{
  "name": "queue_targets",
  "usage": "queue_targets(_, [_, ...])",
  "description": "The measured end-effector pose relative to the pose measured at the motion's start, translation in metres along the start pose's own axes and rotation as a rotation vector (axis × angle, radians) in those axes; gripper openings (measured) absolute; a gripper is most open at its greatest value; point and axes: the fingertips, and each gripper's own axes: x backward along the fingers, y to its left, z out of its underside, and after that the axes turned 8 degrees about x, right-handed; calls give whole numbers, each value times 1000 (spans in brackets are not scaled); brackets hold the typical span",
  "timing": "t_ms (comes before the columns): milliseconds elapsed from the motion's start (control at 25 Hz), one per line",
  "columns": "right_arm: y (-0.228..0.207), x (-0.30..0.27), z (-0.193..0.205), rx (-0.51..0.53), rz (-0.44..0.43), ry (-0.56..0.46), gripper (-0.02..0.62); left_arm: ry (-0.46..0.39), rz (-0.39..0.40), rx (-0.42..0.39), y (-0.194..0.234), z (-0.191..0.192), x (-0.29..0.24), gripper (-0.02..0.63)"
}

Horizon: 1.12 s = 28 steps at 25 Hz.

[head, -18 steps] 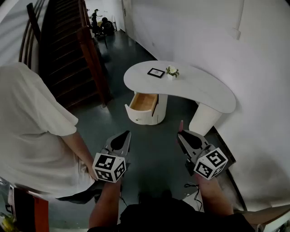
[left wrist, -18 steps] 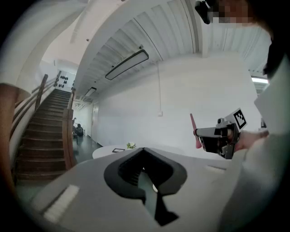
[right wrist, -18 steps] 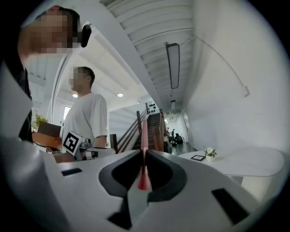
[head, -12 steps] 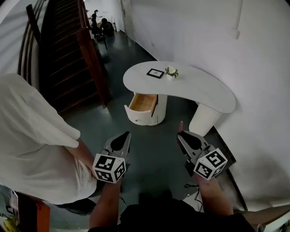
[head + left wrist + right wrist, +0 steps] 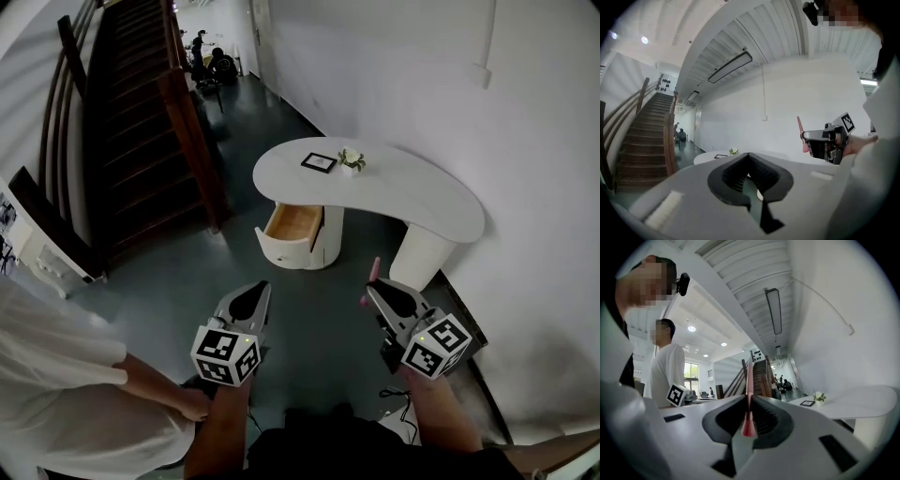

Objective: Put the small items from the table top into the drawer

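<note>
A white kidney-shaped table stands ahead by the wall, some way from both grippers. On its top lie a small black picture frame and a little potted plant. Its wooden drawer is pulled open at the left pedestal. My left gripper is held low over the dark floor, jaws shut with nothing between them. My right gripper is level with it and shut on a thin pink stick, which points upward past the jaws.
A dark wooden staircase rises at the left, its post near the table's left end. A person in a white shirt stands at my lower left. A white wall runs along the right. A cable lies on the floor.
The person in the white shirt has moved down and out toward the lower left of the head view. Both grippers hold nearly the same place and grip.
</note>
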Motion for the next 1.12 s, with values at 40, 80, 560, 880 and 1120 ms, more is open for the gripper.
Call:
queue_targets(40, [1,2,-4,10,-4,-6,54,-7,3,-4,-4,-3,-1,11])
queue_targets(80, [1,4,-8,17,-9,-12,53,-13,5,-7,-8,-6,-1,11])
queue_targets(560, [-16,43,1,-34,-16,-16,53,-17,5,6,-42,-3,-9,11])
queue_targets(880, [-22,44,30,-102,-42,24,53,33,-11,40,-44,25,-18,11])
queue_targets(1120, [-34,13,44,-119,-62,49,53,32,-23,52,-19,27,-39,11])
